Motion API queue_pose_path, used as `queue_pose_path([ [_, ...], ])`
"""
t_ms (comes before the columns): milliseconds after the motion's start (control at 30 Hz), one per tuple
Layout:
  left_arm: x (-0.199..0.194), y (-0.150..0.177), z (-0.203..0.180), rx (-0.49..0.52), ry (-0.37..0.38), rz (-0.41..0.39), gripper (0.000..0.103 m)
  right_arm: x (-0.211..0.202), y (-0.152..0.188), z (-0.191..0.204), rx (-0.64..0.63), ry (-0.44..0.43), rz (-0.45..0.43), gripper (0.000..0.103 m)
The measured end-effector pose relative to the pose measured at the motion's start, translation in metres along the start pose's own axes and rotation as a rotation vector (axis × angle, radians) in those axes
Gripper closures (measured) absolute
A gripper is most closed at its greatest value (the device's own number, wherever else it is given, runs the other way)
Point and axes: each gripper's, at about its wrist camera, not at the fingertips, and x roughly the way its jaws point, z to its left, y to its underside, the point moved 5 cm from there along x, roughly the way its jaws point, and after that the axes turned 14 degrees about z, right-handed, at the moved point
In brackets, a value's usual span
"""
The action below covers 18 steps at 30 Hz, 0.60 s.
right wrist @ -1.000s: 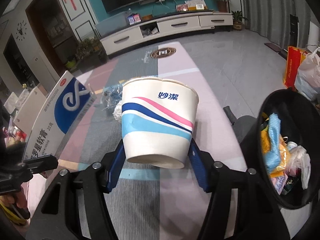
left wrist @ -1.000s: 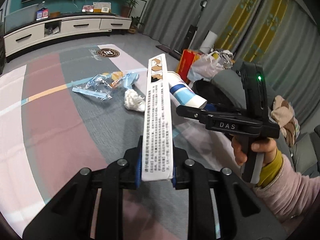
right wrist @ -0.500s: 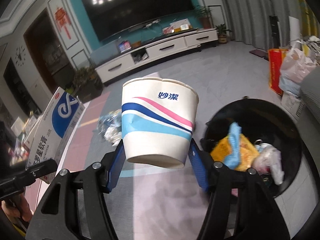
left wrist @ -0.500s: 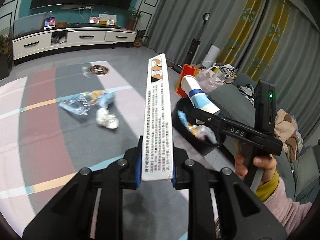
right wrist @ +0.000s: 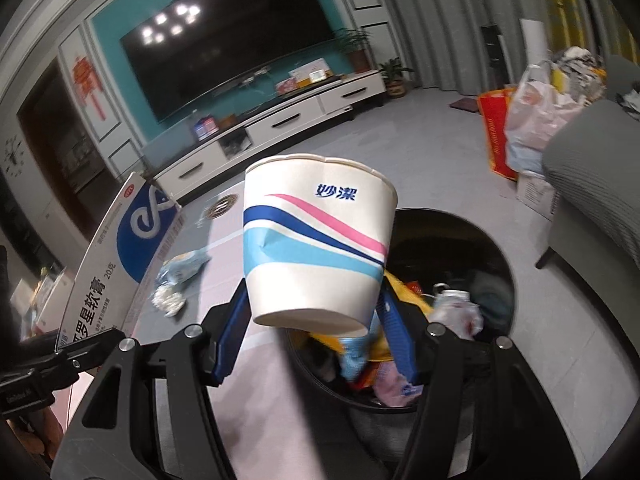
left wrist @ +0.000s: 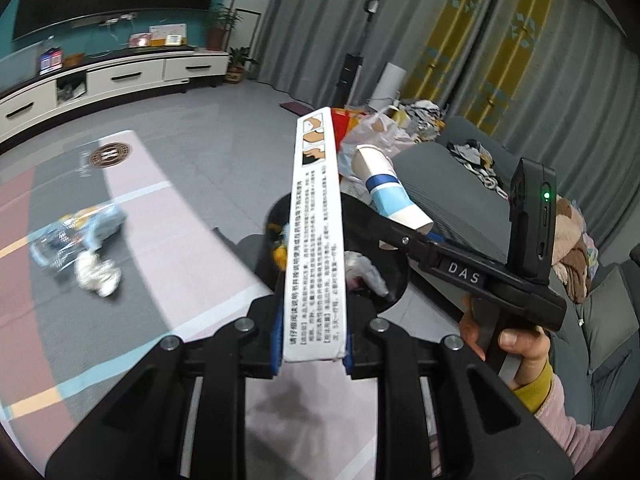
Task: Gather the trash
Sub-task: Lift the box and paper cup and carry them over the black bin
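A: Left gripper (left wrist: 310,354)?
B: Jaws clamped on narrow edge of flat ointment box (left wrist: 316,240), box sticking forward, over near rim of black bin (right wrist: 496,248).
A: Right gripper (right wrist: 316,338)?
B: Jaws squeezing paper cup (right wrist: 316,240) low on wall, near base, mouth facing away. Cup hanging over bin edge.
A: Handling?
B: Both light. Box stiff along length, thin card, crushable if pinched on broad faces; grip on narrow sides fine. Cup soft-walled, small dent visible on left side under pad, so likely deforms with more squeeze; base ring the stiffer spot.
A: Slippery?
B: Probably not much, plain coated paper against blue pads. Should drop clean on release.
A: Left on floor mat (left wrist: 132,280)?
B: Clear plastic wrapper (left wrist: 76,232) and crumpled white wad (left wrist: 98,276), just beside each other, well apart from bin.
A: Hidden or unclear?
B: Bin bottom buried under mixed trash (right wrist: 452,312), contents not separable. Bin near rim cut off by gripper bodies. Wrapper motion-blurred, type unreadable. Inside of cup not visible, empty or not unknown. Right hand (left wrist: 516,344) partly behind handle.
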Motion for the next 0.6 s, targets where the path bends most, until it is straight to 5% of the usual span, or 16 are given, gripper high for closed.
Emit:
queue_pose_path([
  [600,0.116,-0.037,-0.032,-0.007,0.024,0.177,0.080,0.007,0.003,-0.082,0.121,0.141,0.054,0.042],
])
